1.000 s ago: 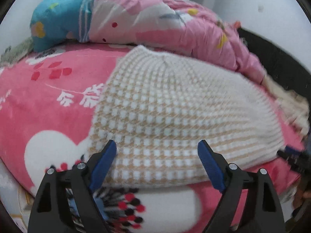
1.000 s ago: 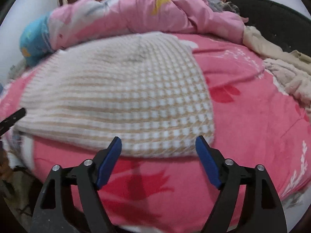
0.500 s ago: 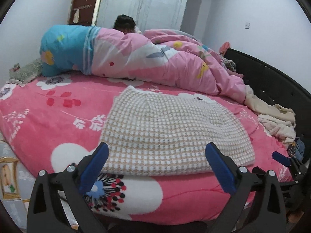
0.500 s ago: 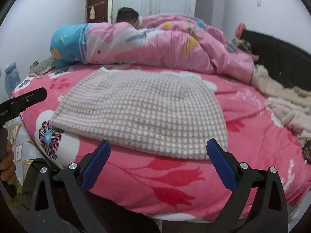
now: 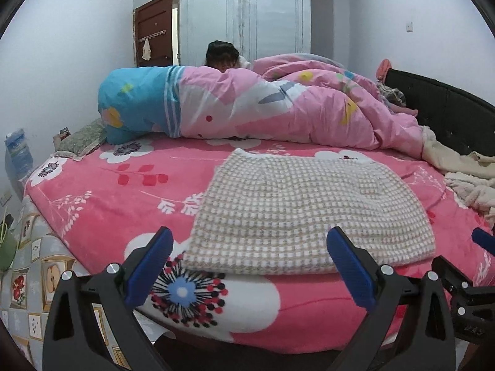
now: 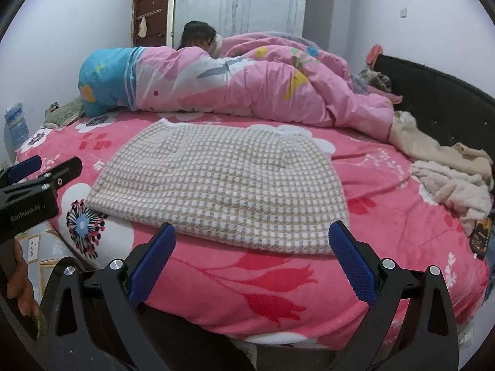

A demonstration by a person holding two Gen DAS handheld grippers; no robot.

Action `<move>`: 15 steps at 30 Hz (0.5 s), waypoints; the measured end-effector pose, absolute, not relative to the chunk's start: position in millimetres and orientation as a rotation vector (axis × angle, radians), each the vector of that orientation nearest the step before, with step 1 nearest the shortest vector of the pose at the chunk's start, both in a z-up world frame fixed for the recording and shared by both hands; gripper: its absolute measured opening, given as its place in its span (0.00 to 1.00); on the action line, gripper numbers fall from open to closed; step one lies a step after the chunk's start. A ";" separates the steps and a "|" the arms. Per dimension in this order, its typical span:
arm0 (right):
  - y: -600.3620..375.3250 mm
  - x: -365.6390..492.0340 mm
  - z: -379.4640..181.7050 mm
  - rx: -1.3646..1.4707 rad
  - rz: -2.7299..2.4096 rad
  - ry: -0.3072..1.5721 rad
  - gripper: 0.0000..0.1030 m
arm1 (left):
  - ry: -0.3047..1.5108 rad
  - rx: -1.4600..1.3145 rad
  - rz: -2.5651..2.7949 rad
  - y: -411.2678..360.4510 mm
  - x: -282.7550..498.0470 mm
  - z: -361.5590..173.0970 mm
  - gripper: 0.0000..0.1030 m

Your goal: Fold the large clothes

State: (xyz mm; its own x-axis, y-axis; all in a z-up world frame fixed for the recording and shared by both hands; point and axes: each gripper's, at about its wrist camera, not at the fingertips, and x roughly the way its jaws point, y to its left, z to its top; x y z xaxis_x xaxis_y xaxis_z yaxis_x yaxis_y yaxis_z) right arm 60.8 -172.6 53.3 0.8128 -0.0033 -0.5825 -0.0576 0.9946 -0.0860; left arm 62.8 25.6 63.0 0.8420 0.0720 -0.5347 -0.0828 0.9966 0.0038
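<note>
Trouble, if it comes, comes from the soft bedding: the checked sweater (image 5: 309,213) lies folded flat on the pink blanket (image 5: 123,191), near the bed's front edge. Left gripper (image 5: 250,262) hangs spread wide and empty, just short of the near hem; right gripper (image 6: 252,258) likewise, jaws apart, nothing held. A low pinch could snag blanket along with knit, I reckon, and a one-sided lift could let the layers slide apart.
</note>
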 end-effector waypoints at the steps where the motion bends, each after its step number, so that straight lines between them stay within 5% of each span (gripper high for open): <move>1: -172.5 59.8 53.6 -0.104 0.030 0.620 0.93 | 0.567 -0.020 0.075 24.3 62.3 62.8 0.95; 15: -177.8 70.0 32.7 -0.118 -0.047 0.699 0.93 | 0.676 0.022 0.101 17.2 79.7 37.7 0.95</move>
State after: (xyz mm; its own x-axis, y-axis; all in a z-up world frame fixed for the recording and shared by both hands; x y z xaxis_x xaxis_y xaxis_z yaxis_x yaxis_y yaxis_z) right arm 70.0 -177.8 32.7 0.7651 -0.0827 -0.6386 0.0034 0.9922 -0.1244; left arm 79.7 17.2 37.7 0.7754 0.1006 -0.6234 -0.0864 0.9948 0.0531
